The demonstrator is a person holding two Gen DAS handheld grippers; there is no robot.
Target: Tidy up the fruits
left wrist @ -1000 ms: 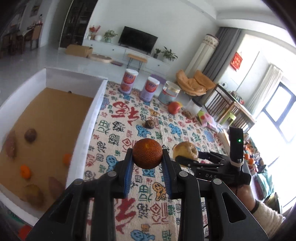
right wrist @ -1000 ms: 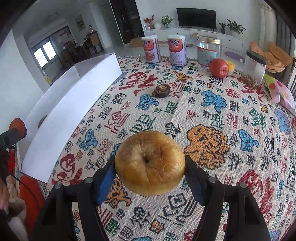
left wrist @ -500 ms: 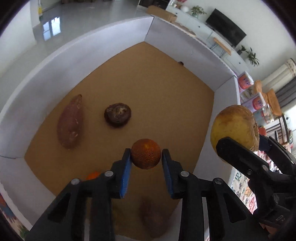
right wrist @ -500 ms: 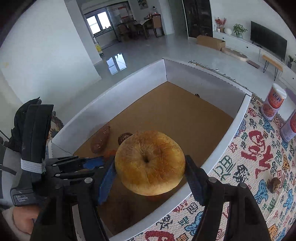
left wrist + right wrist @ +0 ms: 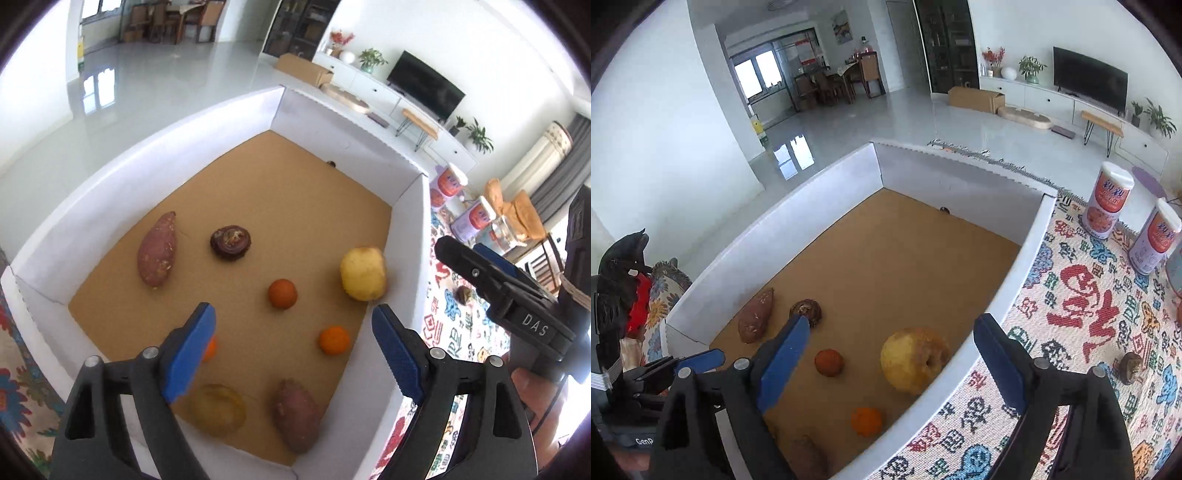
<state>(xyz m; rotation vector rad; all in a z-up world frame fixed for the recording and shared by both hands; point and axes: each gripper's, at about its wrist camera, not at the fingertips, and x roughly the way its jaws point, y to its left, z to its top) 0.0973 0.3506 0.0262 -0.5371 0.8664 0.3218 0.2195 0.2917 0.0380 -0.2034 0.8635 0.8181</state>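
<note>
While both tongs hang spread wide and empty over the white box point(image 5: 408, 236), left tongs point(image 5: 293, 339) and right tongs point(image 5: 892, 354), the yellow apple point(image 5: 914, 360) and dark orange fruit point(image 5: 282, 293) lie apart on its brown floor.

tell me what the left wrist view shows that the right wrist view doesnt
Only the left wrist view shows the pale fruit and a clear second sweet potato near the box's close edge. Only the right wrist view shows a dark fruit plainly on the patterned cloth. Both show the yellow apple, dark orange, bright orange and both grippers open, left gripper, right gripper.
</note>
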